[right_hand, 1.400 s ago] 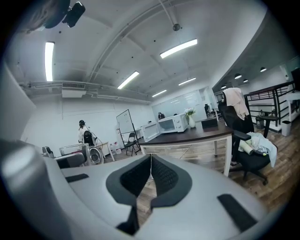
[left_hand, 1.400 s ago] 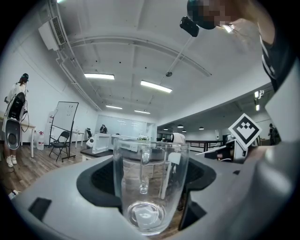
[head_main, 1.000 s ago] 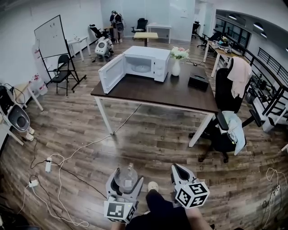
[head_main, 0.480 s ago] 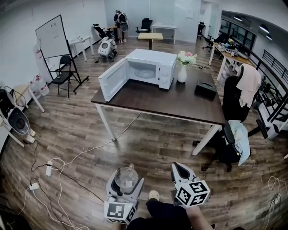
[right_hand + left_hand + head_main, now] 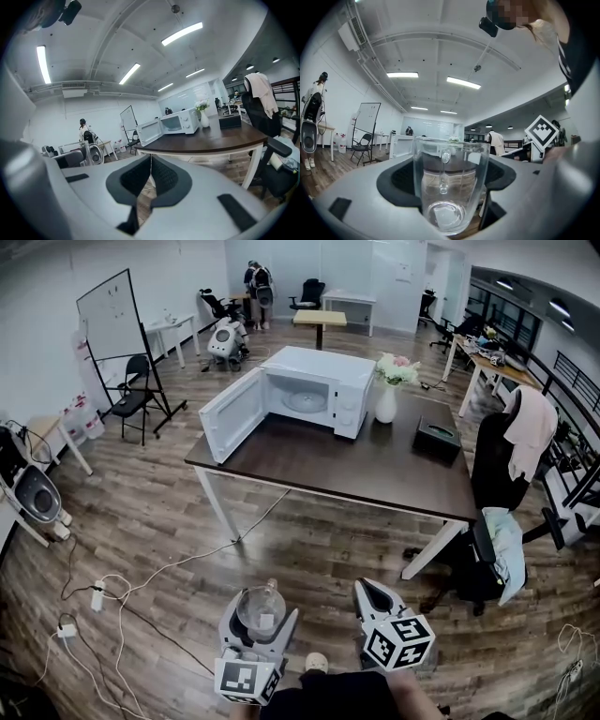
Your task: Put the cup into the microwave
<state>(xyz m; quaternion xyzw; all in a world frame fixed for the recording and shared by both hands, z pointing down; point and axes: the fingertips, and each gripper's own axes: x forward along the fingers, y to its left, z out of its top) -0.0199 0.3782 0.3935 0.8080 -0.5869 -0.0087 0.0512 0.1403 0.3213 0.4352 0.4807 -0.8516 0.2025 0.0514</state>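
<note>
Left gripper [image 5: 261, 615] pinching the clear glass cup [image 5: 450, 187] upright, low by the person's body; right gripper [image 5: 372, 594] pressed together, empty. Pickup looks done (grip seems secure). The microwave [image 5: 319, 390] stands door open on the table [image 5: 375, 465], well apart, so approach and placing remain.

— The microwave [image 5: 319, 390] is gleaming white, and the table [image 5: 375, 465] is showing a dark brown top on white legs.
— The cup [image 5: 450, 187] is looking clear, no tint. The left gripper [image 5: 260, 620] and right gripper [image 5: 367, 591] are both showing grey, with black pads [image 5: 164, 177].
— Their cubes [image 5: 398, 643] are wearing black-and-white square markers.
— The floor [image 5: 309, 540] is running in brown planks; the vase [image 5: 386, 404] is shining white, the box [image 5: 437, 439] black.
</note>
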